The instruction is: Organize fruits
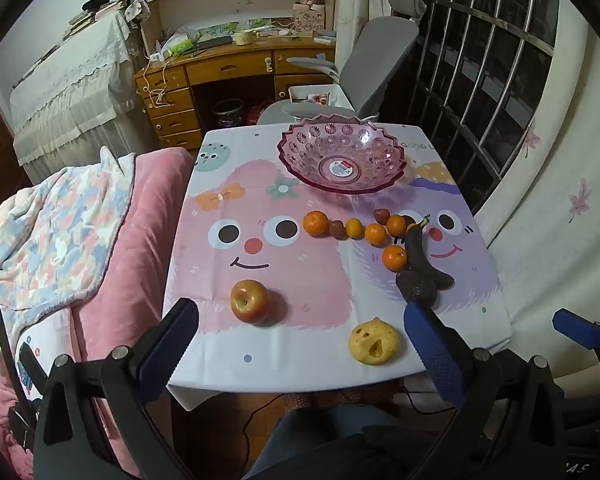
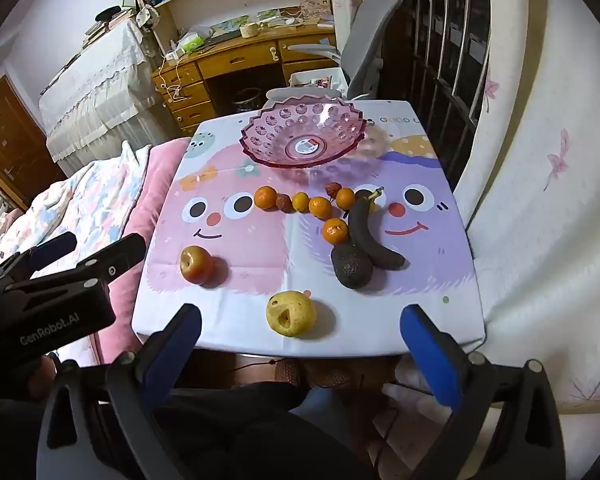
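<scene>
Item: both tongs, left gripper (image 1: 300, 344) and right gripper (image 2: 300, 344), spread and empty short of the table; the operator best straddles the yellow pear (image 2: 291, 313) squarely, then lifts toward the empty pink bowl (image 2: 260, 148).

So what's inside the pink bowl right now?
No fruit: the pink bowl holds only a round sticker at its bottom. Every fruit lies on the tablecloth. The near wall's inner side is hidden.

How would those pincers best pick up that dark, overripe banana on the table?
Probably across the banana at its middle, coming straight down from above. It lies flat on the tablecloth, long and narrow, so open fingers can straddle its width there. Its lower end lies close against the avocado and a mandarin sits beside it, so the side facing the window looks freer. The right gripper is nearer.
</scene>
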{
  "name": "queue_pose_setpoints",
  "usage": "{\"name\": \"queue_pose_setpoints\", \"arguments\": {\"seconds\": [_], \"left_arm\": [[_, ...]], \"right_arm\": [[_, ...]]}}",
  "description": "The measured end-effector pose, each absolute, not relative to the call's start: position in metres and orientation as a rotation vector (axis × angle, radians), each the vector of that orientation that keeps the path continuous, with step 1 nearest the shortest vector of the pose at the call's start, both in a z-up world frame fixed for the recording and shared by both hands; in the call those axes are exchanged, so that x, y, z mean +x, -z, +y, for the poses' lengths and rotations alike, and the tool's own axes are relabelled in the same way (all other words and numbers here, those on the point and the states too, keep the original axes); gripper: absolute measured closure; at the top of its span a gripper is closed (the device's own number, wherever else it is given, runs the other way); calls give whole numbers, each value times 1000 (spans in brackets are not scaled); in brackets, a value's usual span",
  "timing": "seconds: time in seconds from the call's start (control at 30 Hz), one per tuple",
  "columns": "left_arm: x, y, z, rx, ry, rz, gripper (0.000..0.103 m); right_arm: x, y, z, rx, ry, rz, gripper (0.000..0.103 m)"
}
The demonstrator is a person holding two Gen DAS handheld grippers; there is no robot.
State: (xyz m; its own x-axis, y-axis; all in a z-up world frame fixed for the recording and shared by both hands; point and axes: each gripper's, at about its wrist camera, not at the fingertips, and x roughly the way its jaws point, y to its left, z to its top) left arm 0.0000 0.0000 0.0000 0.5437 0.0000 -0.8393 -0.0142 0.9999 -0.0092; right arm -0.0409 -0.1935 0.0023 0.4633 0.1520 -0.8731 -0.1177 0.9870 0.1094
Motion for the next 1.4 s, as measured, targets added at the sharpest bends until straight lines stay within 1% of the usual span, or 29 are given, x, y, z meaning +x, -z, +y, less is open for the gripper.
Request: {"name": "queue_pose_setpoints", "arguments": {"seconds": [0.5,0.73,1.4], "left_arm": [[1,-1,1,-14,-16,989,1],[8,-10,4,-7,-22,981,1],[-4,-13,-2,-2,-41,970,1]], "right_arm": [[-40,-1,-192,33,-168,1079,3],[-40,-1,-192,33,-165,1079,3],[-40,-3,-201,29,-175,1075,3]]}}
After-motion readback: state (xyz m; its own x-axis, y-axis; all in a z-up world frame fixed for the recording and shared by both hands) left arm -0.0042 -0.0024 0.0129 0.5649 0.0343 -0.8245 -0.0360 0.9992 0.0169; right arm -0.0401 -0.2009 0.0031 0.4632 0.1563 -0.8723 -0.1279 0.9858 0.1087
